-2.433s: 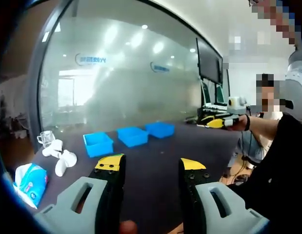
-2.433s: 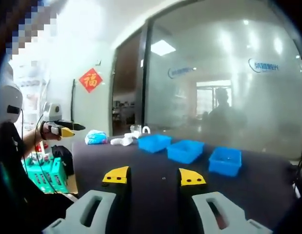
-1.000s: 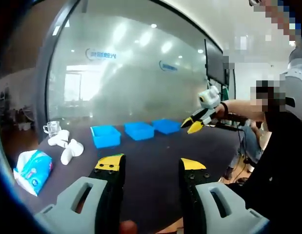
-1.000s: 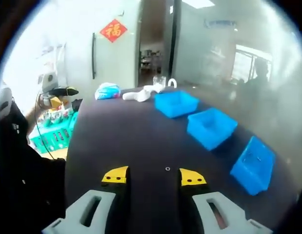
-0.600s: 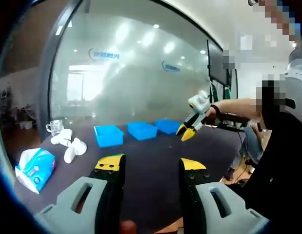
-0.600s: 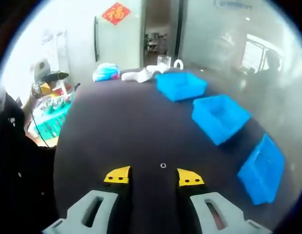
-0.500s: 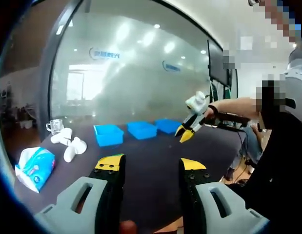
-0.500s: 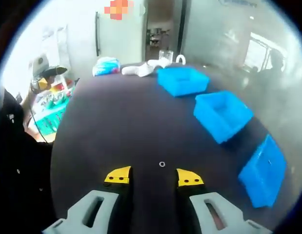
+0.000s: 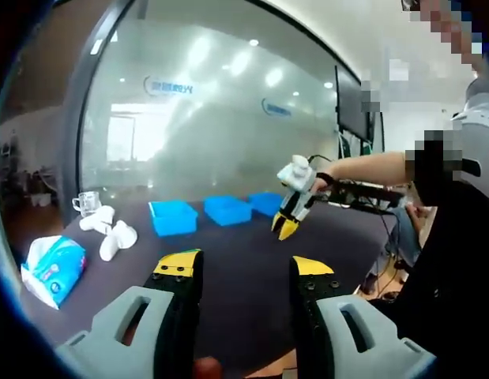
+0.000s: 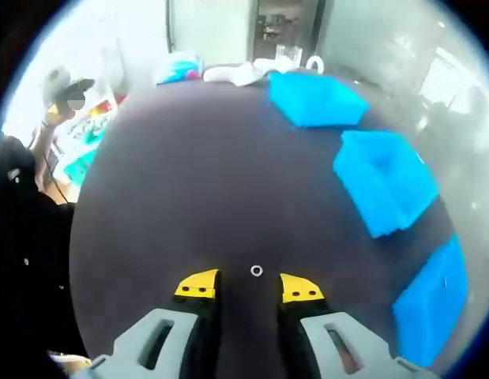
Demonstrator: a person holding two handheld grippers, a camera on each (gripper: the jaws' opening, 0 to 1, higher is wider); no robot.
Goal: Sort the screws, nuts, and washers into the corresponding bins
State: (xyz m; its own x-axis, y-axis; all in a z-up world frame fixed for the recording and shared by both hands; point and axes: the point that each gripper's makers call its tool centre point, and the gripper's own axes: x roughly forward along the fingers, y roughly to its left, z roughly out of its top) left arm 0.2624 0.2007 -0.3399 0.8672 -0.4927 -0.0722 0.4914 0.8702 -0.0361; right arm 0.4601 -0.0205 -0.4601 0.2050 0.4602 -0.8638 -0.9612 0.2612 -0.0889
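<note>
- I am bringing the right gripper (image 10: 250, 288) down over a small washer (image 10: 257, 271) that is lying flat on the dark tabletop (image 10: 189, 174), just ahead of the tips and midway between them.
- Its jaws are standing apart with nothing between them; the gap is looking only a little wider than the ring, so I am judging the lineup as nearly right.
- To do this well, I am aiming to lower both tips to the tabletop on either side of the ring, keep it centred, then close slowly, since a thin flat ring is likely to skid or flip.
- The three blue bins (image 10: 382, 189) are sitting ahead and to the right of these jaws, well apart from the washer.
- The left gripper (image 9: 248, 268) is hanging open and empty, pointing toward the right gripper (image 9: 287, 225) across the tabletop.
</note>
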